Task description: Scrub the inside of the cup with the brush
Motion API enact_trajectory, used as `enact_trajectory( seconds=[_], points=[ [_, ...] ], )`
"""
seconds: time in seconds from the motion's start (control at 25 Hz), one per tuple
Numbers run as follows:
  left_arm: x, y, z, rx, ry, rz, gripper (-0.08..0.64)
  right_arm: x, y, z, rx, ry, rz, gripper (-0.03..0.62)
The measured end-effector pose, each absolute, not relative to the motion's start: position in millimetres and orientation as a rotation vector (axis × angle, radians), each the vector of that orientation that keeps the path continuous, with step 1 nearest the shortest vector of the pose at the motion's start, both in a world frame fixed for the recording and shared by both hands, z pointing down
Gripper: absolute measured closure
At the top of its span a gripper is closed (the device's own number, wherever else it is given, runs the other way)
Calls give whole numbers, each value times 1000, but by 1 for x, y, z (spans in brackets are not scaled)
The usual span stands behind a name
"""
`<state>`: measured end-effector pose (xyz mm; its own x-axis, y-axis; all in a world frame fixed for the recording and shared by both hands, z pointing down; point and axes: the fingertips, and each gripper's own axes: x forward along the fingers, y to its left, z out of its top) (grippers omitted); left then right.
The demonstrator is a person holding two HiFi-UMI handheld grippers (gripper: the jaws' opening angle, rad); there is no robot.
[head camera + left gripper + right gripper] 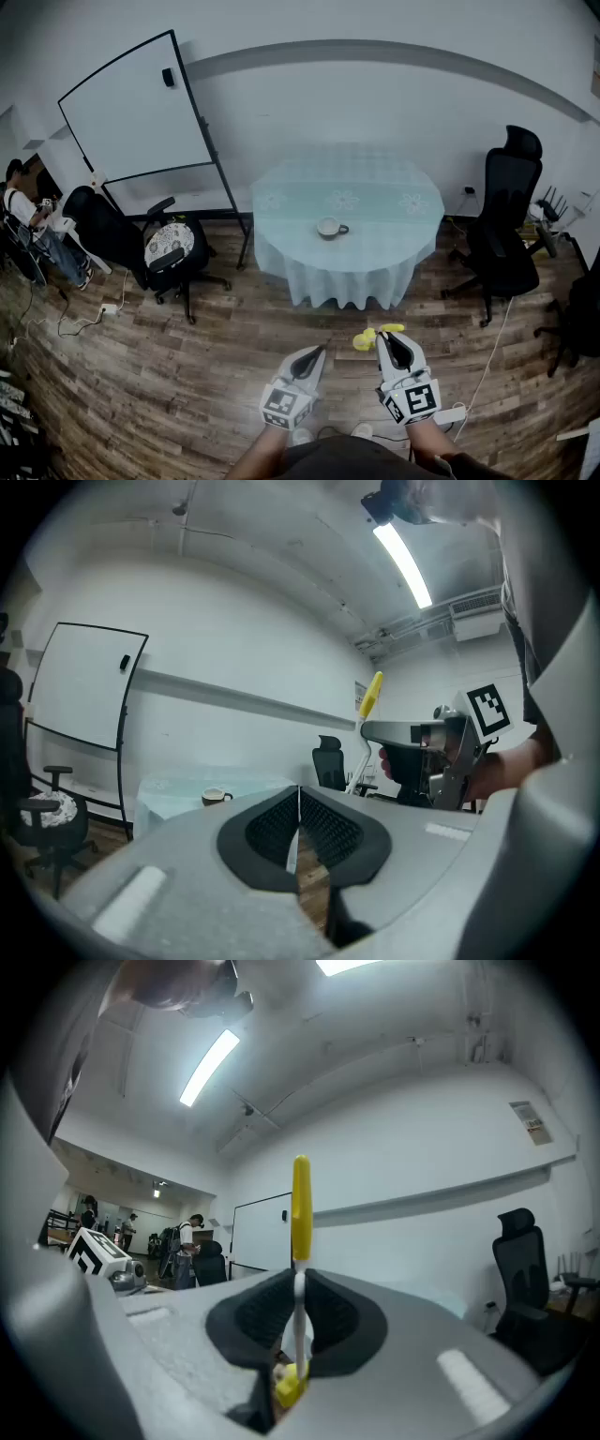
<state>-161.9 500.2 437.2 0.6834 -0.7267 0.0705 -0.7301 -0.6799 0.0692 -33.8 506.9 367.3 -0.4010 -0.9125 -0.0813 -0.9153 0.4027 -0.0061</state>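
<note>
Clamping slim yellow-and-white plastic brush (300, 1204) in right gripper (300, 1321), long axis crossing the jaws, upright in right gripper view. Carrying nothing in left gripper (298, 822), pinched fully together. Facing small pale ceramic cup (330, 228) well ahead of both, upright on round table with pale teal cloth (347, 272), more in line with left gripper. Can't make out brush head or cup interior.

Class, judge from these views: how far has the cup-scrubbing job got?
Done: the right gripper is clamped on the brush. In hand: nothing more; the left gripper is shut, empty. Left: the cup sits untouched on the far table, so approaching and scrubbing remain.
</note>
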Motion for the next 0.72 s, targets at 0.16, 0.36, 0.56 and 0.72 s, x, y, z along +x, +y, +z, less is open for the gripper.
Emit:
enact_trajectory(
  seconds=[0.16,0.36,0.56,0.72],
  points=[
    [-161,507,438,2799,-1219,69,555,-32,512,369,-1676,2571,60,557],
    [-152,517,439,2793,-1231,85,555,-22,520,369,-1668,2569,57,557],
    [-129,522,436,2837,-1259,135,555,2,524,368,-1626,2539,29,557],
    [-104,525,436,2853,-1274,169,555,28,527,366,-1595,2519,19,557]
  ],
)
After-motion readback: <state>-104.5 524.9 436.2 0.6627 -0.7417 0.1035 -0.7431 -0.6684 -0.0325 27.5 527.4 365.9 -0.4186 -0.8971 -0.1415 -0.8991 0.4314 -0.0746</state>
